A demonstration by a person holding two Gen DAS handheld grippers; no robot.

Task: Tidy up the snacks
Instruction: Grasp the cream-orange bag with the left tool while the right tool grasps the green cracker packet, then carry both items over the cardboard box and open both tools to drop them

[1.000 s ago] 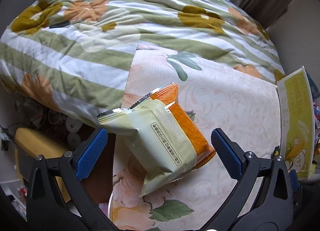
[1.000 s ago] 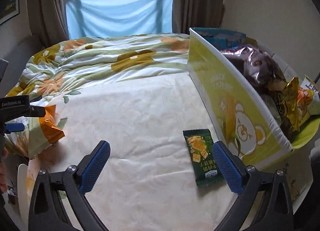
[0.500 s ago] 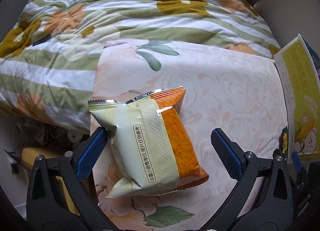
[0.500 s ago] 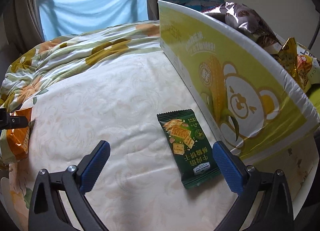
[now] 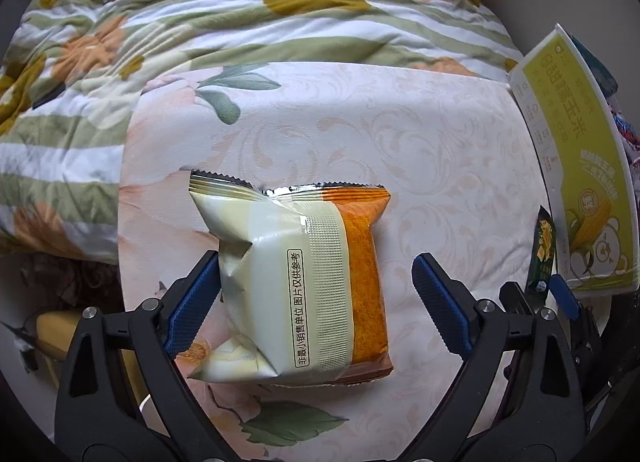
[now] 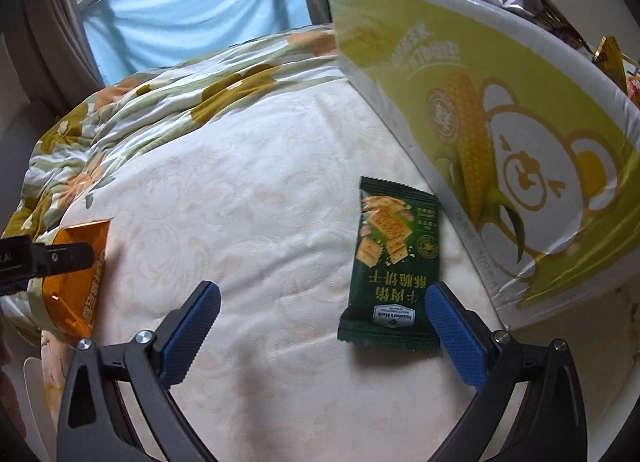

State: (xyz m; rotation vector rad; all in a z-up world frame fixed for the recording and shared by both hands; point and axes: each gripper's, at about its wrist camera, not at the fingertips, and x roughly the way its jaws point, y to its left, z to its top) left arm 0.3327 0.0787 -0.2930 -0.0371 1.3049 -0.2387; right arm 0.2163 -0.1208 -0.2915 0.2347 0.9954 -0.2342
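Your left claw (image 5: 316,294) already straddles the cream and orange snack bag (image 5: 304,282), and its jaws are closing: the left pad (image 5: 196,302) is touching the crumpled cream side, while the right pad (image 5: 438,302) still stands apart from the orange edge, so nothing is gripped yet. The bag lies flat on the bedsheet (image 5: 420,150) with its long axis running straight away from you, along the line the claw points, so the pads come in across its narrow width. It sits a little left of centre between the jaws, so I judge the left pad will push it across before both bite. Your right claw (image 6: 320,326) hangs wide open and empty; the green cracker packet (image 6: 394,266) lies toward its right pad, its lower right corner at or just behind that pad, long axis also pointing away. Just beyond and to the right of that packet stands the yellow snack box (image 6: 500,110), nearer your right hand than your left.
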